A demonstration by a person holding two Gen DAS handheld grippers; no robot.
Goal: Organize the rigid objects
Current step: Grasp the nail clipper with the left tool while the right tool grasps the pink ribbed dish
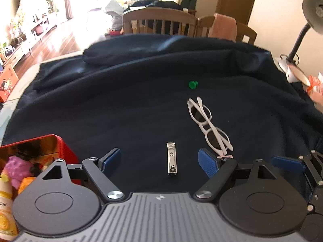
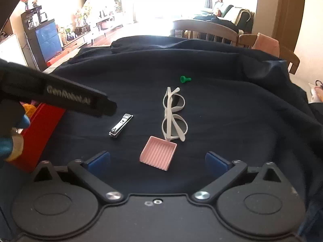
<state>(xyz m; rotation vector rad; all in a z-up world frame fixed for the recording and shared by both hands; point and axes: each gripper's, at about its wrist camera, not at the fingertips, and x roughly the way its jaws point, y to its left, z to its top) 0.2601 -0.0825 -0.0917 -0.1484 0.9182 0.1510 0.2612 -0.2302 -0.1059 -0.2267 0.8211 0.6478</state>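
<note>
A silver nail clipper (image 1: pixel 171 159) lies on the dark cloth between the blue pads of my left gripper (image 1: pixel 160 162), which is open and touches nothing. White-framed glasses (image 1: pixel 209 124) lie folded just right of it, with a small green peg (image 1: pixel 193 84) farther back. In the right wrist view my right gripper (image 2: pixel 157 162) is open above a pink ridged scoop (image 2: pixel 158 153). Behind the scoop are the glasses (image 2: pixel 174 115), the clipper (image 2: pixel 120 125) to the left and the green peg (image 2: pixel 185 79) at the back. The left gripper's black body (image 2: pixel 80 100) reaches in from the left.
A red tin box (image 1: pixel 40 147) with soft toys and a bottle stands at the left (image 2: pixel 40 125). The dark cloth (image 1: pixel 121 104) has a raised fold at the back. Wooden chairs (image 1: pixel 159 22) stand behind the table, and a desk lamp (image 1: pixel 310 20) at the right.
</note>
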